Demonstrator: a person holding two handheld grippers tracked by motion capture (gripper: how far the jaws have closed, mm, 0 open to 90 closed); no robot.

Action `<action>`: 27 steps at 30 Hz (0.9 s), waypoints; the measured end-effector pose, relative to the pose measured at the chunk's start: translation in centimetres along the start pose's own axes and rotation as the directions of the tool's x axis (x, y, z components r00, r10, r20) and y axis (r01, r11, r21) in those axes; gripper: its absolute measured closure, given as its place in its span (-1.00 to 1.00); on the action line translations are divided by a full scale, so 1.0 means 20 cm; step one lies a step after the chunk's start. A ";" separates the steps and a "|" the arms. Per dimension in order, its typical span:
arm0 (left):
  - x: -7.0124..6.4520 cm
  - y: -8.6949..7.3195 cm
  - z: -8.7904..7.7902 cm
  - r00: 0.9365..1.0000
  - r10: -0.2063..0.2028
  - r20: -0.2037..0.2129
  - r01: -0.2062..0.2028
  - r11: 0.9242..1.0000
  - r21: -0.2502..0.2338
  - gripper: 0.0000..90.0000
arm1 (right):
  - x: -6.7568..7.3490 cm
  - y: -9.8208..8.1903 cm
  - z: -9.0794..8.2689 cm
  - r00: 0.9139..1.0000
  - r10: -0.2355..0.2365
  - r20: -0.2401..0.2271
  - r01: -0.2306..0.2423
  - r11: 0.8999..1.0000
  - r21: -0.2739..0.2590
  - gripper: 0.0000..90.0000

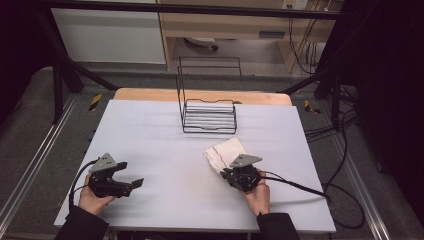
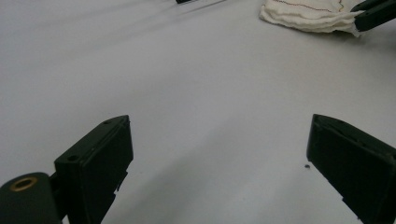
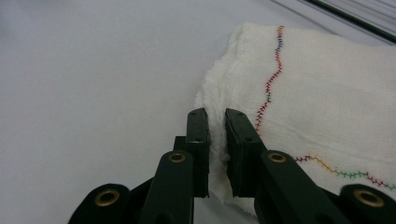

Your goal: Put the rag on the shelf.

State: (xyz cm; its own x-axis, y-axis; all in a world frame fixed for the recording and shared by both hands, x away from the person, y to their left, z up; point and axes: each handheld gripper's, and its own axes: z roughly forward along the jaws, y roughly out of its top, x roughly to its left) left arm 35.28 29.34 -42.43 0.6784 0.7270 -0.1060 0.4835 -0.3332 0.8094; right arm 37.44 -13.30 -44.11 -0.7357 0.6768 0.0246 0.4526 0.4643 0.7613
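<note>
A folded white cloth (image 1: 225, 151) with coloured zigzag stitching lies on the pale table (image 1: 165, 145), right of centre. My right gripper (image 1: 227, 173) sits at the cloth's near corner. In the right gripper view its jaws pinch the cloth's (image 3: 317, 88) edge between them; the right gripper (image 3: 217, 122) is shut on it. My left gripper (image 1: 132, 176) rests at the table's near left, held in a hand, jaws wide apart. Bare table lies between them in the left gripper view (image 2: 219, 154), with the cloth (image 2: 308, 14) far off at the top right.
A black wire rack (image 1: 209, 112) stands at the table's far middle, just beyond the cloth. Cables (image 1: 310, 187) trail from the right gripper over the table's right edge. Black frame bars (image 1: 65, 65) flank the table.
</note>
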 end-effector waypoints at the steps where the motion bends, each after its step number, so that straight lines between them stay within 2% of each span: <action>1: 0.00 0.00 0.00 1.000 -0.002 0.001 0.002 1.000 -0.001 -0.84 | 0.01 0.00 0.00 1.000 -0.004 -0.006 0.004 1.000 0.007 0.79; 4: 0.00 0.00 0.00 1.000 -0.002 0.001 0.002 1.000 0.000 -0.84 | 0.05 0.01 0.02 0.999 0.006 -0.032 -0.005 1.000 0.010 0.79; 7: 0.00 0.00 0.00 1.000 -0.002 0.001 0.002 1.000 0.000 -0.84 | 0.05 0.01 0.04 0.998 0.044 -0.052 -0.043 0.999 0.016 0.70; 9: 0.00 0.00 0.00 1.000 0.000 0.002 0.000 1.000 0.001 -0.84 | 0.05 0.00 0.05 0.996 0.064 -0.068 -0.064 0.998 0.011 0.49; 11: 0.00 0.00 0.00 1.000 0.001 0.002 -0.001 1.000 0.000 -0.84 | 0.05 0.01 0.04 0.995 0.059 -0.082 -0.060 0.998 -0.010 0.27; 13: 0.00 0.00 0.00 1.000 -0.001 0.001 0.001 1.000 -0.003 -0.84 | 0.03 0.03 0.00 0.997 0.037 -0.060 -0.039 0.999 -0.032 0.11; 15: 0.00 0.00 -0.01 1.000 0.000 0.000 0.000 1.000 -0.002 -0.84 | -0.02 0.04 -0.05 0.999 0.037 -0.012 -0.038 0.998 -0.046 -0.09; 17: 0.00 0.00 -0.01 1.000 -0.001 -0.001 0.001 1.000 -0.002 -0.84 | -0.09 0.02 -0.09 0.997 0.074 0.024 -0.073 0.995 -0.062 -0.16; 18: 0.00 0.00 -0.01 1.000 -0.001 0.000 0.001 1.000 -0.002 -0.84 | -0.14 0.00 -0.12 0.993 0.101 0.059 -0.097 0.994 -0.057 -0.16; 21: 0.00 0.00 0.00 1.000 -0.001 0.001 0.001 1.000 0.001 -0.84 | -0.23 -0.06 -0.16 0.983 0.132 0.125 -0.129 0.991 -0.030 -0.09; 22: -0.01 0.00 0.00 1.000 -0.001 0.002 0.001 1.000 0.002 -0.84 | -0.25 -0.08 -0.16 0.979 0.158 0.129 -0.157 0.987 -0.018 -0.06; 24: -0.01 0.00 0.00 1.000 -0.001 0.002 0.001 1.000 0.004 -0.84 | -0.29 -0.11 -0.17 0.974 0.182 0.137 -0.182 0.983 -0.007 0.01; 27: -0.01 0.00 0.00 1.000 -0.002 0.004 0.002 1.000 0.004 -0.84 | -0.30 -0.12 -0.16 0.974 0.197 0.109 -0.199 0.980 0.008 0.21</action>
State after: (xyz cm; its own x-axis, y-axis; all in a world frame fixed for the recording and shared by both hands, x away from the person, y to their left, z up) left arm 35.17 29.06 -42.38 0.6800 0.7249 -0.1101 0.4872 -0.3345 0.8067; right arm 39.17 -20.28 -44.03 -0.5726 0.8133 0.1033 0.5940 0.3246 0.7361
